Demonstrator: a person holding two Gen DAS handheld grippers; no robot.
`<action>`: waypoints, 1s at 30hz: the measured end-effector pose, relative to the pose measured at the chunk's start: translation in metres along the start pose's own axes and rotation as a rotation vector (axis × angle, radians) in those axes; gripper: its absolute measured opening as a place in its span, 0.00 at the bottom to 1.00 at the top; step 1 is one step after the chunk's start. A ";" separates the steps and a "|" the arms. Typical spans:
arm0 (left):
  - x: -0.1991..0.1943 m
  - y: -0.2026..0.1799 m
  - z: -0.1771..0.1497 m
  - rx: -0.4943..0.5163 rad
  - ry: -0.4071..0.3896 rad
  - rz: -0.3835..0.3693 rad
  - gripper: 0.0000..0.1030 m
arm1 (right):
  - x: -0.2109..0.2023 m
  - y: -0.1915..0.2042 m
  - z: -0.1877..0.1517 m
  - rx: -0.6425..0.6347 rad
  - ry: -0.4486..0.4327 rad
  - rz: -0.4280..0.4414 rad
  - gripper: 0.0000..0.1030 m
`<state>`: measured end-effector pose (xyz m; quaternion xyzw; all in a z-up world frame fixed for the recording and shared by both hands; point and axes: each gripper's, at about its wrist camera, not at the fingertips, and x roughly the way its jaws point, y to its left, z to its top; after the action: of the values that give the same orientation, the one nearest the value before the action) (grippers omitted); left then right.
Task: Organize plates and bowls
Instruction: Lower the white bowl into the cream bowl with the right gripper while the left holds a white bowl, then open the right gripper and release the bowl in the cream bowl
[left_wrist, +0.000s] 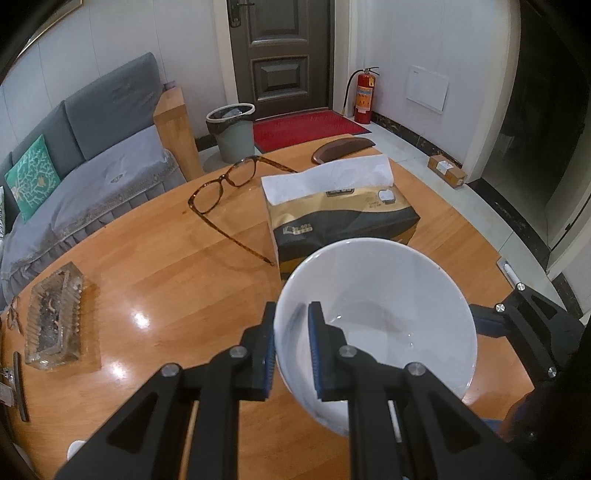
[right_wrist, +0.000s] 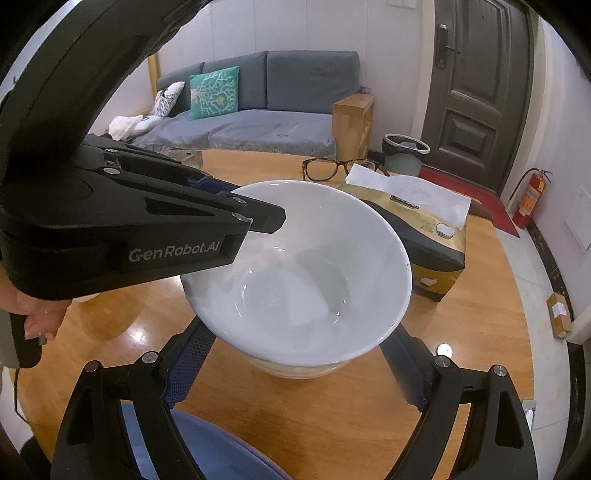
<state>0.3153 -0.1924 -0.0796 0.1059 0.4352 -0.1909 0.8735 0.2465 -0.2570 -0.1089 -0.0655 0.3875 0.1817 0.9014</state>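
Note:
A white bowl (left_wrist: 388, 317) is held over the round wooden table (left_wrist: 166, 288). My left gripper (left_wrist: 293, 350) is shut on its near-left rim, one finger inside and one outside. In the right wrist view the same bowl (right_wrist: 306, 273) fills the middle, with the left gripper (right_wrist: 258, 218) clamped on its left rim. My right gripper (right_wrist: 295, 354) is open wide, its blue-padded fingers (right_wrist: 188, 365) either side of the bowl's base, apart from it. A blue plate (right_wrist: 207, 450) lies below, at the table's near edge, partly hidden.
A gold and black tissue pack (left_wrist: 343, 218) lies just behind the bowl. Tortoiseshell glasses (left_wrist: 229, 192) lie to its left. A glass ashtray (left_wrist: 55, 317) sits at the table's left. A grey sofa (left_wrist: 92, 147) and bin (left_wrist: 232, 133) stand beyond.

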 end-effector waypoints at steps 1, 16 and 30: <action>0.002 0.000 -0.001 -0.001 0.002 0.000 0.11 | 0.001 -0.001 0.000 0.000 0.002 0.001 0.83; 0.024 0.004 -0.006 -0.016 0.036 -0.003 0.13 | 0.008 -0.003 -0.002 -0.008 0.013 0.005 0.83; 0.033 0.008 -0.009 -0.018 0.052 -0.018 0.14 | 0.008 -0.007 -0.001 -0.024 0.029 0.025 0.83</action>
<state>0.3300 -0.1900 -0.1116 0.0989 0.4602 -0.1919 0.8612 0.2535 -0.2621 -0.1157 -0.0741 0.3989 0.1968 0.8925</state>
